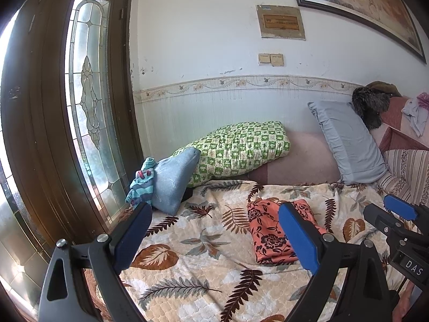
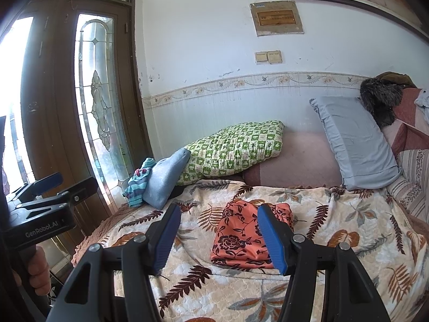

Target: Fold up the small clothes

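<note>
An orange floral garment (image 1: 270, 230) (image 2: 238, 233) lies folded into a thick rectangle on the leaf-patterned bedspread (image 1: 203, 263) (image 2: 335, 214). My left gripper (image 1: 214, 214) hovers open before it, nothing between its blue pads; the right pad overlaps the garment's middle in the left wrist view. My right gripper (image 2: 218, 214) is also open and empty, just short of the garment's near edge. Each gripper shows at the edge of the other's view: right gripper (image 1: 388, 212), left gripper (image 2: 69, 182), with a person's hand (image 2: 37, 265) on its handle.
A striped turquoise garment (image 1: 142, 185) (image 2: 138, 185) leans on a light blue cushion (image 1: 174, 182) beside a green checked bundle (image 1: 241, 147). A grey pillow (image 1: 346, 145) and dark furry item (image 1: 370, 104) sit at back right. A brown glazed door (image 1: 88, 102) stands left.
</note>
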{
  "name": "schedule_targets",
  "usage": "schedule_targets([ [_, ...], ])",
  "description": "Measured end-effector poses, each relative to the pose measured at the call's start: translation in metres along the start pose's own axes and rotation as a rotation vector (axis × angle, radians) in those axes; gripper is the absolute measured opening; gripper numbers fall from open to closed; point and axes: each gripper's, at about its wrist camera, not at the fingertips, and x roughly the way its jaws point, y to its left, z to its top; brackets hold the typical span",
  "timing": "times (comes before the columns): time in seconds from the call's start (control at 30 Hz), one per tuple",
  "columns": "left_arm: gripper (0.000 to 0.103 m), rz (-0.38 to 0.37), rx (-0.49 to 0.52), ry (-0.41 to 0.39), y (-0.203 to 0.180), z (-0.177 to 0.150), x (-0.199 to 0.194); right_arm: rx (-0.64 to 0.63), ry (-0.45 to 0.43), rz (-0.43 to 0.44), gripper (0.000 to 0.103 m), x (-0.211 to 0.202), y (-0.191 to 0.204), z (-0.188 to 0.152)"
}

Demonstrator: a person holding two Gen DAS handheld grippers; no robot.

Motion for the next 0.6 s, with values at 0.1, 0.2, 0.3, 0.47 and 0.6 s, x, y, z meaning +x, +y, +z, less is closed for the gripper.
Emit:
schedule_targets([
  [0.1, 0.095, -0.001, -0.001, 0.0, 0.0002, 0.0001, -0.0003, 0.001, 0.003, -0.005, 0.064, 0.0002, -0.0002, 0.0002],
  [0.2, 0.095, -0.001, 0.001, -0.002, -0.0005, 0.0001, -0.0012, 0.003, 0.002, -0.006, 0.064, -0.0006, -0.0011, 0.0008],
  [0.3, 0.095, -0.004, 0.002, -0.004, -0.0004, -0.0004, -0.0021, 0.002, -0.004, -0.011, 0.064, -0.0016, -0.0017, 0.0009],
  [0.47, 0.095, -0.02, -0.004, -0.005, 0.0009, -0.002, -0.0041, 0.004, 0.004, -0.025, 0.064, -0.0016, -0.0017, -0.0005],
  [0.6, 0.095, -0.025, 0.005, 0.005, -0.004, -0.002, -0.0015, -0.004, -0.01, -0.047, 0.064, -0.0073, -0.0022, -0.0021],
])
